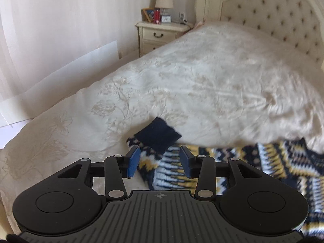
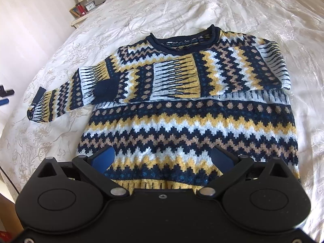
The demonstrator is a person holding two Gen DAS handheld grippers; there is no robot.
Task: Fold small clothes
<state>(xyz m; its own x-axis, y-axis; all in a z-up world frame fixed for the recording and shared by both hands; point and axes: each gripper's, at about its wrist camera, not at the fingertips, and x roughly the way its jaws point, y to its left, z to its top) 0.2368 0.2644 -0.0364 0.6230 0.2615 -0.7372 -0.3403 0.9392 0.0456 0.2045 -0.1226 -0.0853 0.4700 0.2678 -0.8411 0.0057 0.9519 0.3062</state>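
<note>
A knitted sweater (image 2: 192,125) in navy, yellow, white and tan zigzags lies flat on the bed, collar (image 2: 182,42) away from me. One sleeve is folded across the chest; the other sleeve (image 2: 56,103) sticks out to the left. My right gripper (image 2: 162,158) is open above the sweater's bottom hem. My left gripper (image 1: 160,160) is open just above the outstretched sleeve's navy cuff (image 1: 158,133), with the sleeve (image 1: 172,168) between the fingers. The left gripper's tip also shows at the left edge of the right wrist view (image 2: 5,97).
The bed has a cream floral bedspread (image 1: 182,81) and a tufted headboard (image 1: 273,10). A nightstand (image 1: 160,34) with a lamp, clock and red bottle stands beside the bed against the wall.
</note>
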